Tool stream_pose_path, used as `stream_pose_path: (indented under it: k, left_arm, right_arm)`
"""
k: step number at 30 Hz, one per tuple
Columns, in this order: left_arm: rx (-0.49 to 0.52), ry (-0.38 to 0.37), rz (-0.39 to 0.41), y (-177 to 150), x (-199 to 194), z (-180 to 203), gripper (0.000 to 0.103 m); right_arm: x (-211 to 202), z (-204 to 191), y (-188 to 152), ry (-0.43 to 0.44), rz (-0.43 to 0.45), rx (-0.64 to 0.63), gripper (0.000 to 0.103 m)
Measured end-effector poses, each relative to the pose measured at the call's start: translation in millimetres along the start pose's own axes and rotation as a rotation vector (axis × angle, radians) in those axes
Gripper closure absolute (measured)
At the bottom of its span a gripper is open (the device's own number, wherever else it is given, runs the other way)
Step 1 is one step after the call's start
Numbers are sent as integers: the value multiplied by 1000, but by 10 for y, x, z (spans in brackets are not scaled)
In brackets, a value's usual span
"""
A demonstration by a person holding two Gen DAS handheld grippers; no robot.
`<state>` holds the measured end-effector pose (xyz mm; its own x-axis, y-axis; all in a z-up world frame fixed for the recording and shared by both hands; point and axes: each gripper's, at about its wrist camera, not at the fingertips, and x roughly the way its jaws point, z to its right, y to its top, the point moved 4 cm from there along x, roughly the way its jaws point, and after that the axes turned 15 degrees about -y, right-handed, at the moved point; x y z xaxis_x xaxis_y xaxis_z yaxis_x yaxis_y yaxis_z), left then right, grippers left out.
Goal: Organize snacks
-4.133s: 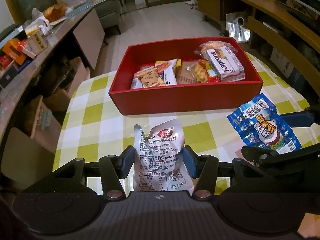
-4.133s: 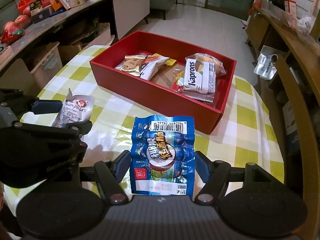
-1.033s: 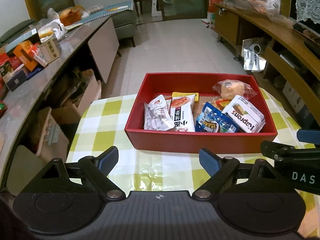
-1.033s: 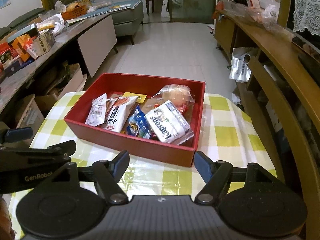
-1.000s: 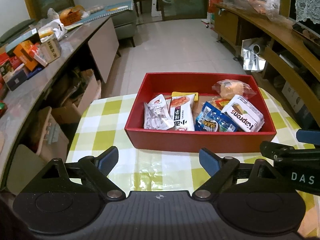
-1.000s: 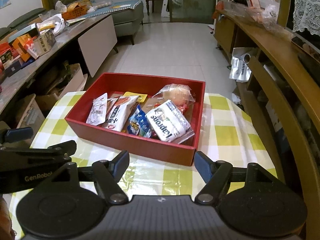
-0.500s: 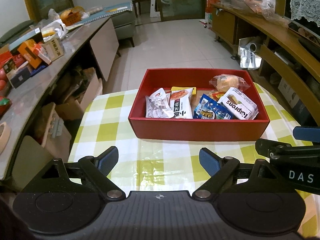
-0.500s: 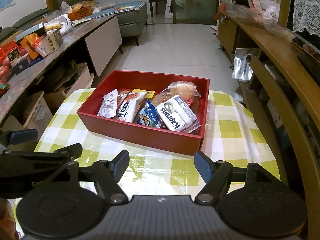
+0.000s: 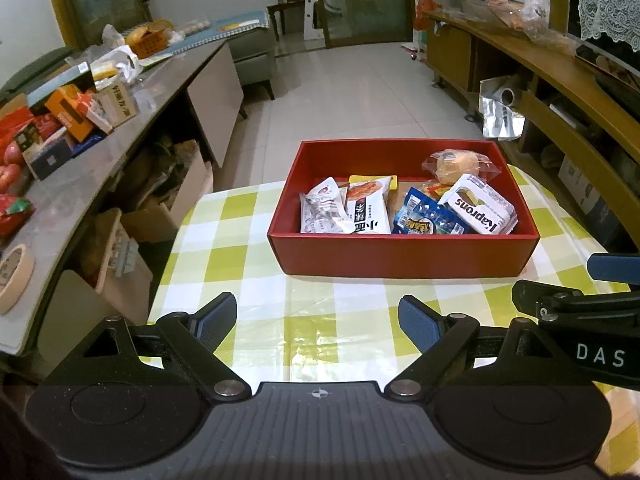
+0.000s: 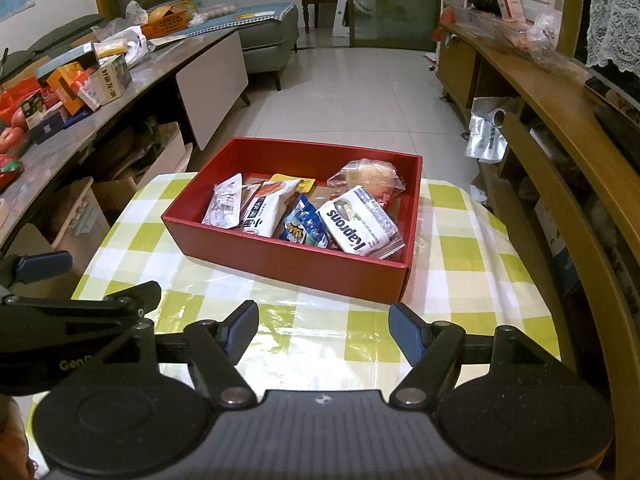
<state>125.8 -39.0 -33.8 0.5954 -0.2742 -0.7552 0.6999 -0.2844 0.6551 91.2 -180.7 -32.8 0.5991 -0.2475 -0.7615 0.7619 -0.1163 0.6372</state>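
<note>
A red box [image 9: 404,258] [image 10: 288,266] sits on the green-and-white checked tablecloth and holds several snack packs. Among them are a silver crumpled pack [image 9: 322,210] [image 10: 226,202], a blue pack [image 9: 424,220] [image 10: 304,226] and a white "kaprons" pack [image 9: 478,208] [image 10: 358,220]. My left gripper [image 9: 318,322] hovers open over bare cloth, well short of the box, with nothing between its fingers. My right gripper [image 10: 322,328] is likewise open and empty, near the box's front corner.
A long counter [image 9: 72,196] with boxes and fruit runs along the left. Wooden shelving [image 10: 560,120] lines the right. Cardboard boxes [image 9: 160,200] sit on the floor by the table's left edge. The right gripper's arm [image 9: 576,312] shows at the left view's right edge.
Both grippers have drawn back a little from the red box, which looks smaller and farther. The silver and blue packs, held about four seconds ago, now lie in the box.
</note>
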Motion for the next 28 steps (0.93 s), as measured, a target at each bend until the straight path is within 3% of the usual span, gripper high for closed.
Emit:
stream_pose_path:
  k: [28]
  left_arm:
    - [20,16,18,-18,-57,34,11]
  right_arm:
    - [-18,-3,-10,2,2,-1,23]
